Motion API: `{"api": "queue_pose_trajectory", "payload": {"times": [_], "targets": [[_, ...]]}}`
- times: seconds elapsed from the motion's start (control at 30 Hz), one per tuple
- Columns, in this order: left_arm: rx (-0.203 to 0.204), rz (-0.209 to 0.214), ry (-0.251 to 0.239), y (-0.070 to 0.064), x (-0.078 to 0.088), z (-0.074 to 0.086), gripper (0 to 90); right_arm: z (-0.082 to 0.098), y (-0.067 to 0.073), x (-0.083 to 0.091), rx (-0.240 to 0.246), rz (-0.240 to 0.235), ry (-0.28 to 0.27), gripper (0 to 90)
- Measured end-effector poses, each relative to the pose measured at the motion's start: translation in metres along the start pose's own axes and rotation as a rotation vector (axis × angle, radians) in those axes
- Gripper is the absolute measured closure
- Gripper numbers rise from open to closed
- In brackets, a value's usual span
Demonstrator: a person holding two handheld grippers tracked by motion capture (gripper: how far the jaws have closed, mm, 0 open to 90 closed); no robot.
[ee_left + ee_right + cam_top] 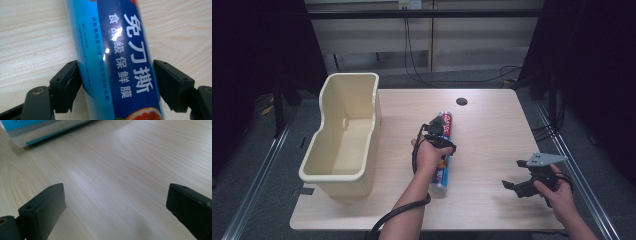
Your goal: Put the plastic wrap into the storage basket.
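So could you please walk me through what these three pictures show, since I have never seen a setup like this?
A person holds hand-operated tongs in each hand; no robot arm is involved. The high view looks down on a light wooden table. On it stand a cream plastic bin and a blue cylindrical roll of cling film, lying flat. The other two pictures come from cameras riding on each tool. The left tongs have their jaws on either side of the roll, about touching it. The right tongs are open over bare wood, holding nothing.
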State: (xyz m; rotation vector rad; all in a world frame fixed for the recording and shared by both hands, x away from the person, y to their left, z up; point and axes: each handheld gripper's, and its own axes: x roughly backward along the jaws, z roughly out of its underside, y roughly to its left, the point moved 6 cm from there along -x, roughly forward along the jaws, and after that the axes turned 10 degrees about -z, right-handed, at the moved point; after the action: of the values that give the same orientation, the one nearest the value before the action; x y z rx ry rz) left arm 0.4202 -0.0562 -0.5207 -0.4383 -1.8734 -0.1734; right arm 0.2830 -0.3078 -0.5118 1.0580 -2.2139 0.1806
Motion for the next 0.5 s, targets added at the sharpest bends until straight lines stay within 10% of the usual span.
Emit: {"api": "queue_pose_trajectory", "payload": {"times": [0.5], "targets": [[0.046,-0.003,0.030,-0.0019,-0.0039,-0.0003,27.2,-0.0005,-0.0002,0.0010,-0.006,-0.001,-0.006,2.0]]}}
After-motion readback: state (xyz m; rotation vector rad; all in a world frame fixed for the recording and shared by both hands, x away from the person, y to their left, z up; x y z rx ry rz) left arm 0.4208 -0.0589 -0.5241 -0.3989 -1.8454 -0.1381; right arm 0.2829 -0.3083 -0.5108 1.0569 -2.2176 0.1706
